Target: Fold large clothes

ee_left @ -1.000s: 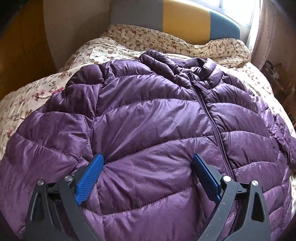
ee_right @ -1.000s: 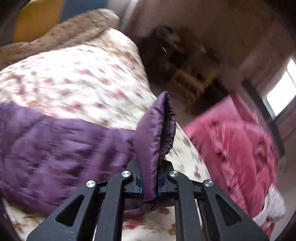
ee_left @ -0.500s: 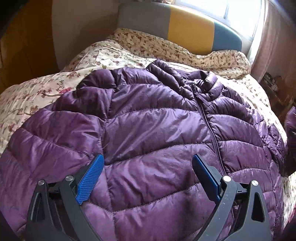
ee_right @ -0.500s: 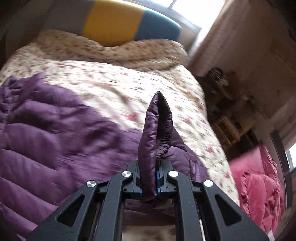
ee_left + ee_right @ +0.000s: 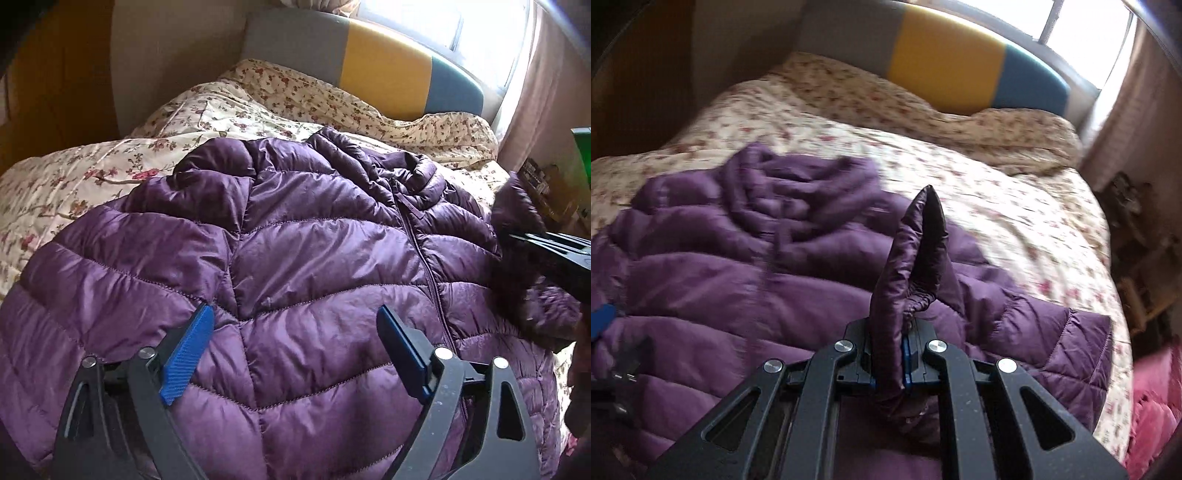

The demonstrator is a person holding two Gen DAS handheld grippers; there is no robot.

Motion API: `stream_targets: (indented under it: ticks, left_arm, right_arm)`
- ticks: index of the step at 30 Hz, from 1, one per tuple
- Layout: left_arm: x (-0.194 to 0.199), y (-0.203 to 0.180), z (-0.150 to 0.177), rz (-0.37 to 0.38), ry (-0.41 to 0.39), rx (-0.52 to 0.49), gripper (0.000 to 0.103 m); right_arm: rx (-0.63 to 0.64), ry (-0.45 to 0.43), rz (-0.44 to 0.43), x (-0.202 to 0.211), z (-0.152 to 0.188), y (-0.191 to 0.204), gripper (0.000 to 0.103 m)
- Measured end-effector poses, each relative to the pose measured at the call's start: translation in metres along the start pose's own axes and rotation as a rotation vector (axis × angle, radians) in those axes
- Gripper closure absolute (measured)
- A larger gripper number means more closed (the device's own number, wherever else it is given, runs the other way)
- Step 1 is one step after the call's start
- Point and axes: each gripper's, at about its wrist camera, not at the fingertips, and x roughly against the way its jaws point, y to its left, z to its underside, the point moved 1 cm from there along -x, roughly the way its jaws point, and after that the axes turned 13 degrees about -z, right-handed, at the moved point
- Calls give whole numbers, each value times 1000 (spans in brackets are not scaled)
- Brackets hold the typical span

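Observation:
A purple quilted puffer jacket (image 5: 303, 258) lies front up on the bed, zipped, collar toward the headboard. It also shows in the right wrist view (image 5: 738, 288). My left gripper (image 5: 291, 350) is open and empty, low over the jacket's lower front. My right gripper (image 5: 890, 363) is shut on the jacket's sleeve cuff (image 5: 916, 258), which stands up between the pads and is carried over the jacket's right side. The right gripper also shows at the right edge of the left wrist view (image 5: 554, 254).
A floral bedspread (image 5: 74, 177) covers the bed. A grey, yellow and blue headboard (image 5: 384, 70) stands under a bright window. A pink garment (image 5: 1152, 413) lies right of the bed. Cluttered shelves (image 5: 1137, 258) stand along the right wall.
My right gripper has swung the sleeve cuff left, from beyond the bed's right edge over the jacket's body. My left gripper has drawn back slightly and stays open.

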Motion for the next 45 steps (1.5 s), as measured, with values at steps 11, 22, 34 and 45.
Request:
stream_targets:
  ticks: [11, 22, 34, 45]
  left_arm:
    - [13, 12, 10, 46, -4, 9, 24]
    - [31, 15, 16, 70, -23, 12, 24]
    - [27, -21, 7, 138, 7, -25, 24]
    - [-1, -34, 9, 148, 85, -9, 86]
  right_arm:
    - [112, 36, -305, -7, 3, 73, 94]
    - [72, 51, -445, 13, 25, 71, 34]
    - [-83, -16, -323, 36, 45, -10, 23]
    - [-292, -54, -75, 31, 70, -119, 20]
